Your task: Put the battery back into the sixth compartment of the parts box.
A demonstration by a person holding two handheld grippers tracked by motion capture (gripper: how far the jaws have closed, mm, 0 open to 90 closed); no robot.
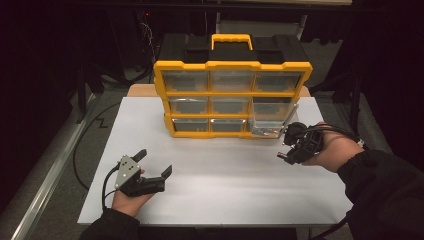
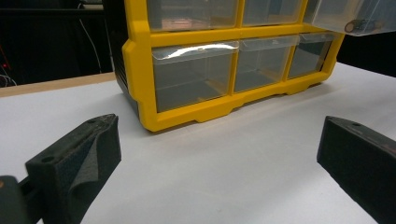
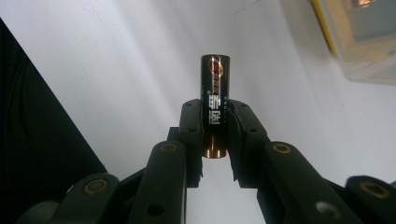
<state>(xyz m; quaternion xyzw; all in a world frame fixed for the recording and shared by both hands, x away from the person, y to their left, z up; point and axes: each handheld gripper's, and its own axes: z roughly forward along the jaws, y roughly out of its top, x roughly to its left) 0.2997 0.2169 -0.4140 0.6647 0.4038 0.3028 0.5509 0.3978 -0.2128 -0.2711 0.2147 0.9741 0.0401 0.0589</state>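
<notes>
**1 battery pinched and headed for the open drawer**

1 battery sits clamped between the pads of the right gripper, its black body standing up past the fingertips and its copper end showing below them. In the high view that right gripper hangs over the white table, just beside the pulled-out drawer at the right of the middle row of the yellow organizer. A small dark cylinder already lies in that drawer, as the left gripper view shows.

By my reading, the step in hand is the carry: the battery is lifted clear of the table and is being brought to the drawer. The next move calls for getting the fingertips over the drawer's clear front wall, tipping the battery down inside it, and only then parting the jaws.

The left gripper rests low on the table with its jaws spread wide and nothing between them.

Writing on the battery's wrapper is gold and white; it looks like a logo above 2 characters, but it is too blurred to read. No label is legible on the organizer.
</notes>
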